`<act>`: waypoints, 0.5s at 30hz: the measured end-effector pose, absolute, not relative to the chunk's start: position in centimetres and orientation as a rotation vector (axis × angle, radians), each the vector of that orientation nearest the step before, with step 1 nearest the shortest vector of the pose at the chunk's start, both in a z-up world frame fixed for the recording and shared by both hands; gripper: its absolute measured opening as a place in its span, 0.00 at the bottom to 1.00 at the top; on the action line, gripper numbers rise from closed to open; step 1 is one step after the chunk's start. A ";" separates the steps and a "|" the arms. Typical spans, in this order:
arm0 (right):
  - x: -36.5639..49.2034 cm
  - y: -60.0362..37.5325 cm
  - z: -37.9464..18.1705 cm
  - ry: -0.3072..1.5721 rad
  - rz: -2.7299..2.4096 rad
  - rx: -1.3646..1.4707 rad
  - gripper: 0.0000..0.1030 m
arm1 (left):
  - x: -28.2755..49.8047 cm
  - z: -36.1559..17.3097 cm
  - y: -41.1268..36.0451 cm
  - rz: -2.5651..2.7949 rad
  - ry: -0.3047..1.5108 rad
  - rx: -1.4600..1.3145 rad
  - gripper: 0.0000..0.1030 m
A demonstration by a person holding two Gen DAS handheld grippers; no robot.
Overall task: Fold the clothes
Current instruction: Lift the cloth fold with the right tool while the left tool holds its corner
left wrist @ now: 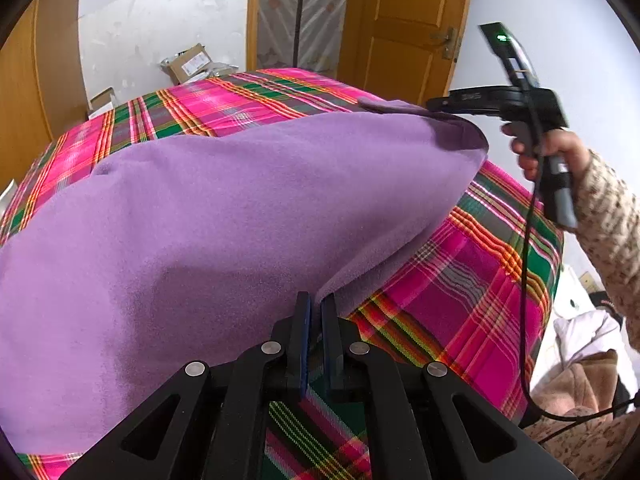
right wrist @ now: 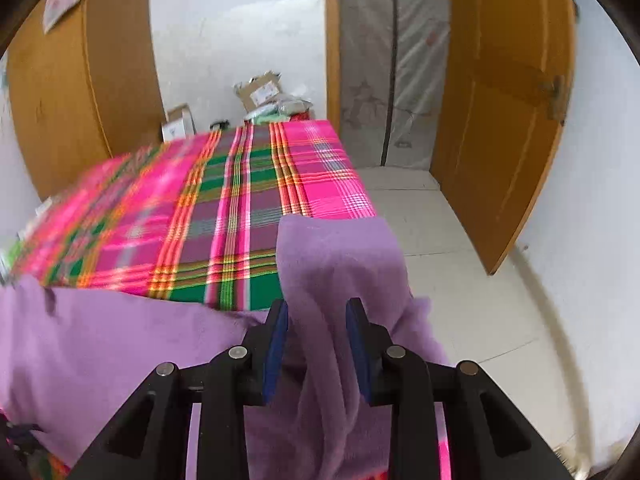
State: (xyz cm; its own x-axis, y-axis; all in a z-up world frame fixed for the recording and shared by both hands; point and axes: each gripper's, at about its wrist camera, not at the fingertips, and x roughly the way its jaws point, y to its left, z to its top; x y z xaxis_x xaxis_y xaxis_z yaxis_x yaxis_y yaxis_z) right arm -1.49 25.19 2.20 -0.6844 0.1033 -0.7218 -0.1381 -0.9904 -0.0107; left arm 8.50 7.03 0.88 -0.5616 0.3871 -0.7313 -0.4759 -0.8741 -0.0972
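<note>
My left gripper (left wrist: 315, 304) has its two black fingers with blue pads drawn narrow, nearly together, pinching the near edge of the soft purple fleece garment (left wrist: 224, 216). From that pinch the fleece rises and stretches away as one broad taut sheet, lifted above the bright pink, green and orange plaid cloth (left wrist: 472, 280) that covers the table. The far right corner of the fleece is held up by my right gripper (left wrist: 436, 104), seen here from the side, black, with a small green light on its raised top part; my right hand (left wrist: 548, 148) is wrapped round its grip, a speckled knitted sleeve (left wrist: 608, 216) trails behind, and a black cable (left wrist: 528, 264) hangs down from it.

From my right wrist, the right gripper's fingers (right wrist: 358, 344) stand a moderate way apart with a thick bunch of the purple fleece filling the gap between the blue pads; the cloth drapes over and down between them, so they are clamping it. The rest of the fleece spreads to the near left, over the plaid cloth.

Beyond the table lie cardboard boxes (right wrist: 260, 88) on the floor, and an orange-brown wooden door (right wrist: 504, 112) stands open at the far right.
</note>
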 end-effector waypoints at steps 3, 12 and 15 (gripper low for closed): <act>-2.8 24.5 1.5 -0.018 2.753 -1.264 0.30 | 8.5 0.9 7.0 2.407 0.154 -1.089 0.04; -3.1 25.6 2.3 -0.012 2.692 -1.231 0.03 | 8.3 0.9 7.1 2.407 0.152 -1.095 0.04; -1.6 27.9 3.4 0.143 2.698 -1.145 0.03 | 8.3 0.9 7.1 2.408 0.147 -1.097 0.04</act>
